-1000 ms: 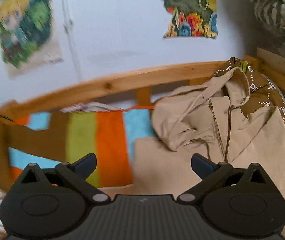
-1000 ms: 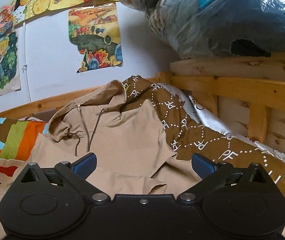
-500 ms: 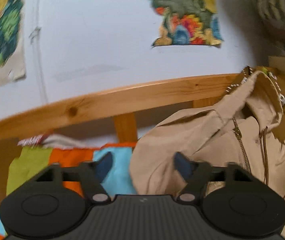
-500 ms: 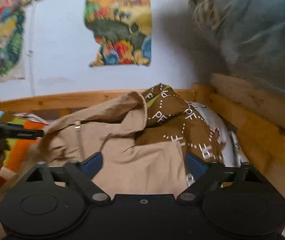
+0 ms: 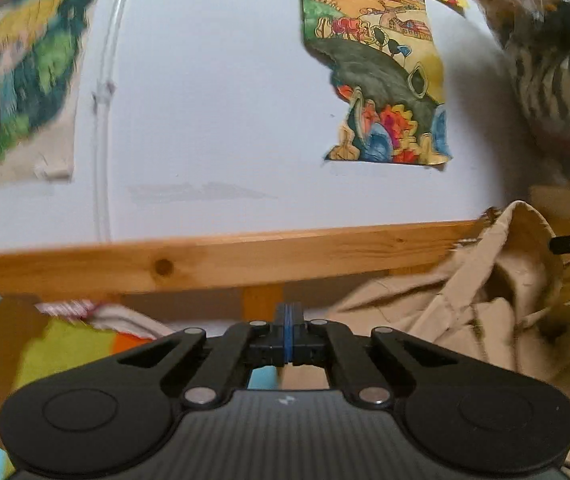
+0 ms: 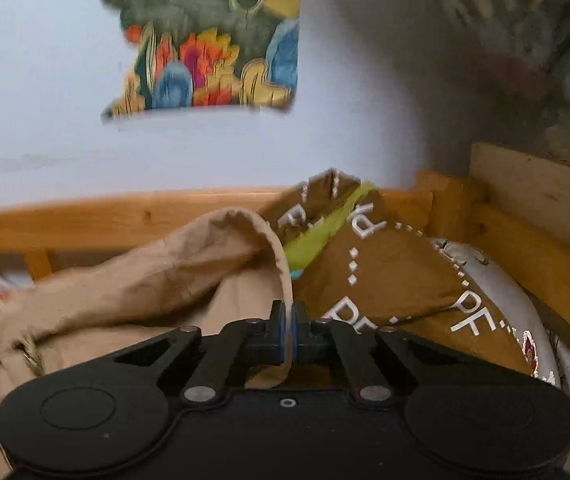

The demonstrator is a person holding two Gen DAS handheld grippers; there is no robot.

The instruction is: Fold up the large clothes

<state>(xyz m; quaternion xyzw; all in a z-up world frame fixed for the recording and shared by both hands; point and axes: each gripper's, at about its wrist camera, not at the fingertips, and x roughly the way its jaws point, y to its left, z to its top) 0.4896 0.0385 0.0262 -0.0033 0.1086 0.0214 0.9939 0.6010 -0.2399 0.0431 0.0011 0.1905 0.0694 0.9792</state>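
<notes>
Hoodie (image 6: 133,280) edge pinched in right tool (image 6: 287,320)

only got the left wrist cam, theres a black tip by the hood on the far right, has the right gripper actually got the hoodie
observer: yes. The right gripper is shut on the hood rim of the tan hoodie. Its jaws have just been closing, and the rim runs between the pads.
operator: whats behind the hood, just a brown blur for me
observer: a brown quilt with white letters and dotted lines, lying against the hood's right side.
operator: anything past that
observer: a silvery cushion between the quilt and the wooden bed rail.
</notes>
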